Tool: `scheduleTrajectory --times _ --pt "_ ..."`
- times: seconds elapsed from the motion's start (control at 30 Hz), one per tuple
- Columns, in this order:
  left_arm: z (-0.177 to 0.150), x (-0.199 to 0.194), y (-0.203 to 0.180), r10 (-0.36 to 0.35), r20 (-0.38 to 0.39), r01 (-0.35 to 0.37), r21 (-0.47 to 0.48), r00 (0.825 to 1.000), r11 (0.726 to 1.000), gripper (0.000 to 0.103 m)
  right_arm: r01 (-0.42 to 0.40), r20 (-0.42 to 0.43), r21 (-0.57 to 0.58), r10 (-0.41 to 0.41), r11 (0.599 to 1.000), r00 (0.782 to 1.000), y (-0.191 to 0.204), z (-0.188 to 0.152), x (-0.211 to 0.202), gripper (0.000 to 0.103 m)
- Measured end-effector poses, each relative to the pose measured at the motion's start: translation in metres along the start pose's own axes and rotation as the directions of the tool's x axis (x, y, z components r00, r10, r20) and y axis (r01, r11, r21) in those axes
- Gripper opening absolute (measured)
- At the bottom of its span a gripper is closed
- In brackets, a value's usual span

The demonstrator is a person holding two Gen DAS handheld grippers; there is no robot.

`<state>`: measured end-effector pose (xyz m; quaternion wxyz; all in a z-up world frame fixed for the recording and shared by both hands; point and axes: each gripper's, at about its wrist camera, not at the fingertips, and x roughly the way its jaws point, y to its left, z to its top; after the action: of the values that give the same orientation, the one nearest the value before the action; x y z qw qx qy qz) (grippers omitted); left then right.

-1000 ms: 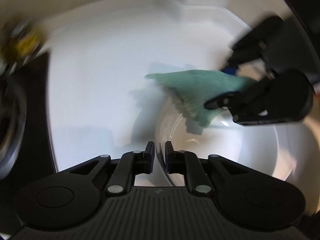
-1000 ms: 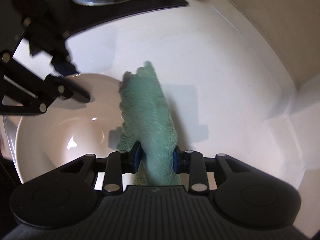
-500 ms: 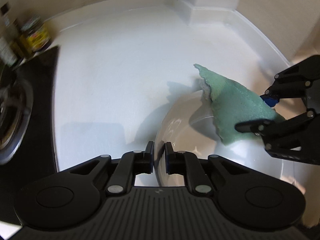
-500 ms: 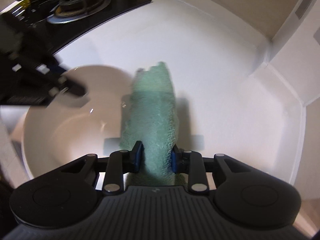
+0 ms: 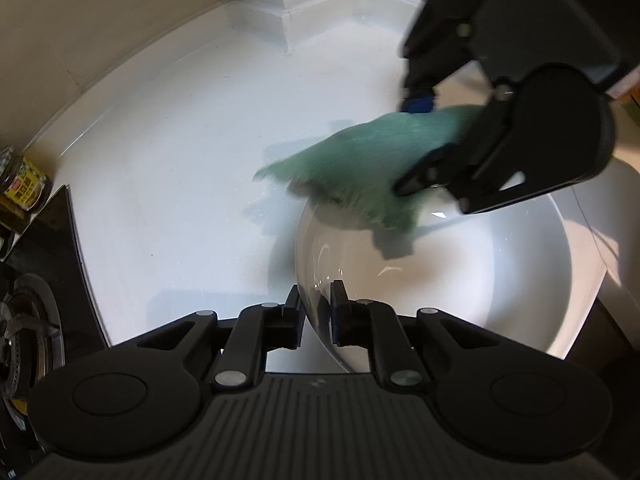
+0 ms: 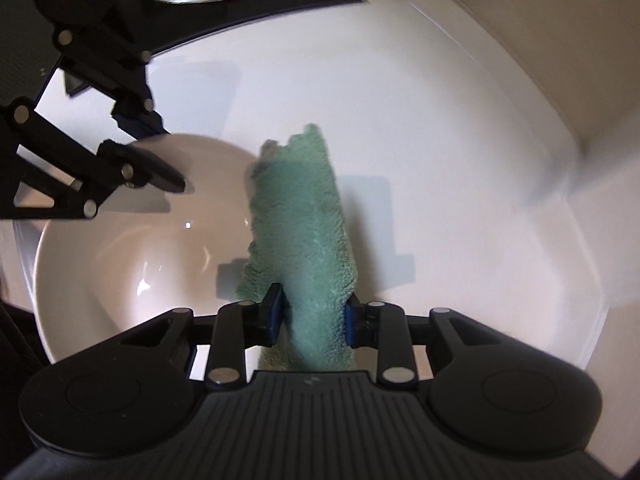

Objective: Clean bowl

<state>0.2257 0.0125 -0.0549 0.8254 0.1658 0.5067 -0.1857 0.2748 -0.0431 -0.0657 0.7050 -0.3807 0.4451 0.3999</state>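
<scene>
The white bowl (image 5: pixel 460 280) stood on the white worktop (image 5: pixel 180 160), near its corner by the wall. The left gripper (image 5: pixel 314 312) had its jaws clamped on the near rim, though they were opening a little. The right gripper (image 6: pixel 310 314) was also opening its jaws, with the green cloth (image 6: pixel 304 232) between them. The cloth's long axis pointed away from these jaws and lay across the bowl's far rim, so the right hand seemed the nearer for wiping.

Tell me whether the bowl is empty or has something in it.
Empty apart from the cloth. The white bowl shows a bare, glossy inside with only reflections; the green cloth drapes over its rim, and no food or water shows.
</scene>
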Motion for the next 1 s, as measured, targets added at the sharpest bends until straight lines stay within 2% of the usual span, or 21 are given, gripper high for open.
scheduleTrajectory --times 0.1,0.17,0.23,0.33,0.43,0.53,0.63,0.83,1.0 --pt "0.000 0.000 0.010 -0.011 -0.002 0.010 -0.110 1.000 0.994 0.012 -0.006 0.001 0.048 0.006 0.999 1.000 -0.002 0.002 0.002 0.026" --pt "0.000 0.000 0.015 -0.017 -0.019 0.013 -0.213 1.000 0.977 0.012 -0.014 0.013 0.099 0.012 0.995 1.000 -0.004 -0.001 0.001 0.025" --pt "-0.002 -0.001 0.016 -0.018 -0.035 0.008 -0.277 0.999 0.961 0.012 -0.018 0.023 0.154 0.014 0.988 1.000 -0.006 -0.006 0.000 0.025" --pt "-0.009 -0.006 0.017 -0.006 -0.035 -0.006 -0.330 0.999 0.944 0.013 -0.002 0.030 0.252 -0.005 0.968 1.000 -0.005 -0.016 -0.002 0.024" --pt "-0.016 -0.004 0.018 0.004 -0.033 -0.015 -0.337 0.999 0.941 0.012 0.016 0.028 0.316 -0.026 0.949 0.999 -0.002 -0.022 -0.004 0.024" --pt "-0.012 0.001 0.021 0.019 -0.020 -0.024 -0.287 1.000 0.958 0.011 0.038 0.014 0.348 -0.046 0.937 0.999 0.008 -0.029 -0.007 0.024" --pt "-0.009 0.008 0.031 0.003 -0.009 -0.005 -0.234 1.000 0.972 0.010 0.048 -0.005 0.349 -0.050 0.936 0.999 0.018 -0.034 -0.008 0.024" --pt "-0.004 0.020 0.032 -0.021 -0.006 0.020 -0.062 1.000 0.998 0.011 -0.035 -0.027 0.282 0.044 0.959 0.999 0.010 -0.040 -0.014 0.024" --pt "-0.001 0.026 0.035 -0.018 -0.017 0.018 0.004 1.000 1.000 0.012 -0.061 -0.095 0.014 0.062 0.998 0.994 0.012 -0.019 -0.007 0.027"
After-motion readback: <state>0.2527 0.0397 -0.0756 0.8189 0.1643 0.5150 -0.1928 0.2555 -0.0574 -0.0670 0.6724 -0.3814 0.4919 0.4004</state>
